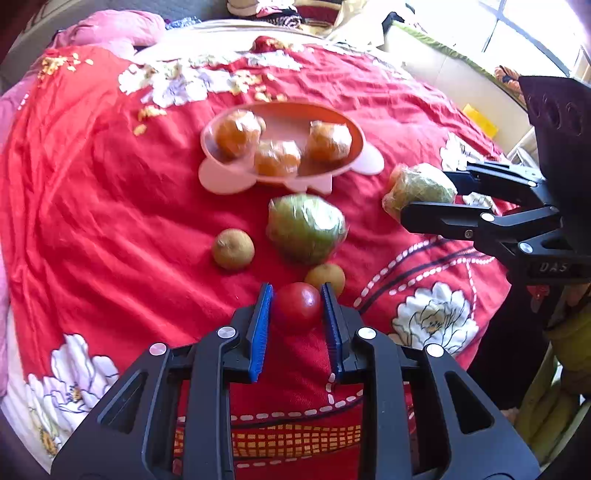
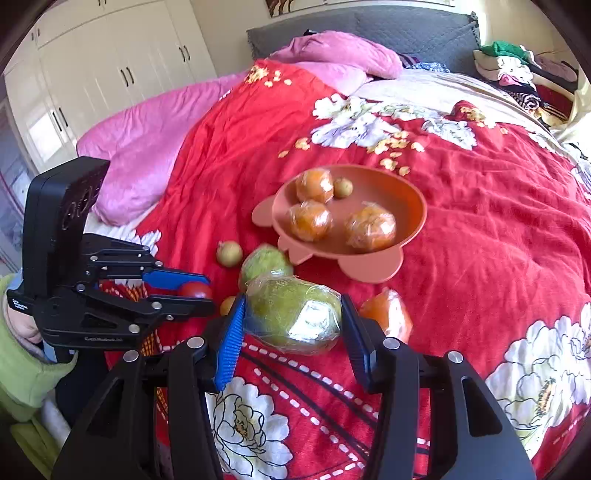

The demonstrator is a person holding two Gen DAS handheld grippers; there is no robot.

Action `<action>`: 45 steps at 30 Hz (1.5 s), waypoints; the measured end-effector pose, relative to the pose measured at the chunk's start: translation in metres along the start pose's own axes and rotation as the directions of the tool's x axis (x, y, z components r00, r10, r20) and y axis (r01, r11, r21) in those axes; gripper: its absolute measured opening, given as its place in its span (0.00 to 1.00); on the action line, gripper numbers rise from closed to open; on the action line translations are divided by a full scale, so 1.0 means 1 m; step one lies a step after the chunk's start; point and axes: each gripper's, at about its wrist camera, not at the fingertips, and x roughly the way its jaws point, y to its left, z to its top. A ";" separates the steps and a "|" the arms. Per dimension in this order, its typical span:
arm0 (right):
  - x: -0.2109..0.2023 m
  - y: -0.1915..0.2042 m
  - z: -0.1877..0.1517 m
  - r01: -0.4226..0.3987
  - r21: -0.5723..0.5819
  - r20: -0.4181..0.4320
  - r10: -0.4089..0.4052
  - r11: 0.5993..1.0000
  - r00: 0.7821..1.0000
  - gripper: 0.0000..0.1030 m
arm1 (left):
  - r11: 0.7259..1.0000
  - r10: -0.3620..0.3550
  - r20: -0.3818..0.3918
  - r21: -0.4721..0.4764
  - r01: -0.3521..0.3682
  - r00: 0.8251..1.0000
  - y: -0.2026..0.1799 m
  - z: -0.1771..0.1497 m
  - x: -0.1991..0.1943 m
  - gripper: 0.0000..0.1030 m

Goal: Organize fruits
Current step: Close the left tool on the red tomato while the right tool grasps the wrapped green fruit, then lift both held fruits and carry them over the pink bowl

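The work surface is a bed covered by a red floral bedspread [image 2: 480, 229], creased throughout, with white flowers printed on it. A pink quilt [image 2: 147, 147] lies along its far left side in the right wrist view, below a grey headboard [image 2: 369, 26] and beside white wardrobe doors [image 2: 110, 66]. A heap of clothes [image 2: 517, 70] sits at the far right corner of the bed; its items cannot be told apart. A bright window [image 1: 517, 29] is washed out by glare in the left wrist view. An orange-pink plate [image 2: 406, 192] with lobed feet rests mid-bed and holds three plastic-wrapped oranges [image 2: 371, 229] and one small brownish fruit [image 2: 342, 187]. Near the plate's front edge lies a wrapped green fruit [image 1: 306, 229], with a small brown fruit [image 1: 233, 249] to its left and another small brown fruit [image 1: 325, 277] just in front of it, partly hidden behind the left tool. The right gripper [image 2: 293, 314] is clamped on a second wrapped green fruit [image 2: 291, 317], both pads pressing its sides. A wrapped orange fruit [image 2: 388, 314] lies just beside it, partly cut off by the right finger. The left gripper [image 1: 297, 304] is closed narrowly on a red tomato [image 1: 297, 304], pads touching both sides. A green sleeve [image 2: 22, 369] shows at the left edge.
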 end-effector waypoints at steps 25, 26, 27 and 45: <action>-0.036 -0.034 0.044 0.066 0.021 0.127 -0.068 0.998 0.990 0.47 | 0.999 0.033 0.089 0.016 -0.034 0.995 0.002 0.071 -0.012 0.19; -0.037 -0.035 0.045 0.068 0.022 0.130 -0.070 0.997 0.989 0.47 | 0.999 0.031 0.086 0.018 -0.033 0.996 0.002 0.073 -0.011 0.19; -0.038 -0.036 0.046 0.070 0.023 0.133 -0.072 0.997 0.988 0.47 | 0.999 0.032 0.085 0.020 -0.033 0.996 0.002 0.073 -0.010 0.19; -0.025 -0.049 0.064 0.088 0.027 0.138 -0.091 0.996 0.986 0.47 | 0.999 0.045 0.072 -0.012 -0.044 0.996 0.021 0.091 0.012 0.19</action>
